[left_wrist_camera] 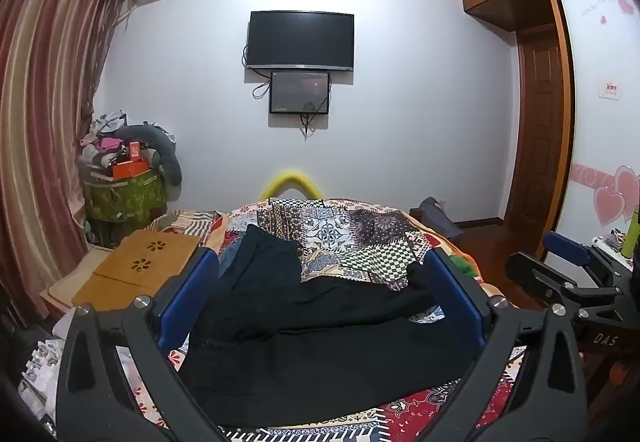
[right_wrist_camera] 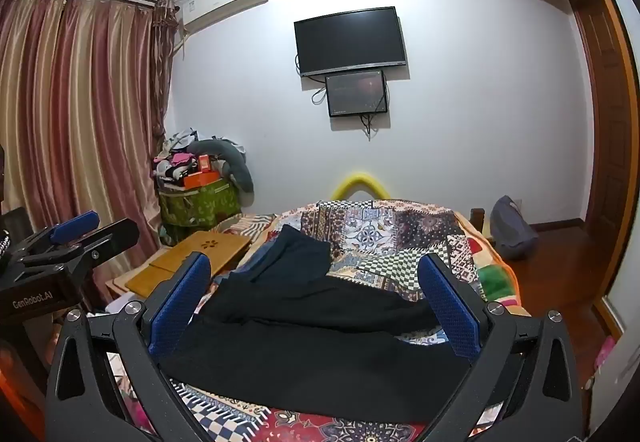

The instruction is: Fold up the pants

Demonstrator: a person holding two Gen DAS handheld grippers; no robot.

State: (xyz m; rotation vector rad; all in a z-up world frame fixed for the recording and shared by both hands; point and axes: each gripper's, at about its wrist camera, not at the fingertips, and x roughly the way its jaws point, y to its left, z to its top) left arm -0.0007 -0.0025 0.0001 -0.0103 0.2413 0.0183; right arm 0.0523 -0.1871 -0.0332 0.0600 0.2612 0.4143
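Observation:
Black pants (left_wrist_camera: 320,338) lie loosely spread on a patchwork bedspread (left_wrist_camera: 360,238), also in the right wrist view (right_wrist_camera: 320,338). A second dark garment (left_wrist_camera: 264,262) lies just beyond them. My left gripper (left_wrist_camera: 320,262) is open above the near part of the pants, holding nothing. My right gripper (right_wrist_camera: 316,270) is open too, hovering over the same pants and empty. Each gripper shows in the other's view: the right one at the far right (left_wrist_camera: 568,270), the left one at the far left (right_wrist_camera: 76,238).
A wooden lap table (left_wrist_camera: 140,266) sits on the bed's left side. A cluttered green bin (left_wrist_camera: 124,190) stands by the curtains (left_wrist_camera: 44,114). A grey bag (right_wrist_camera: 512,230) rests on the floor at right. A TV (left_wrist_camera: 300,40) hangs on the far wall.

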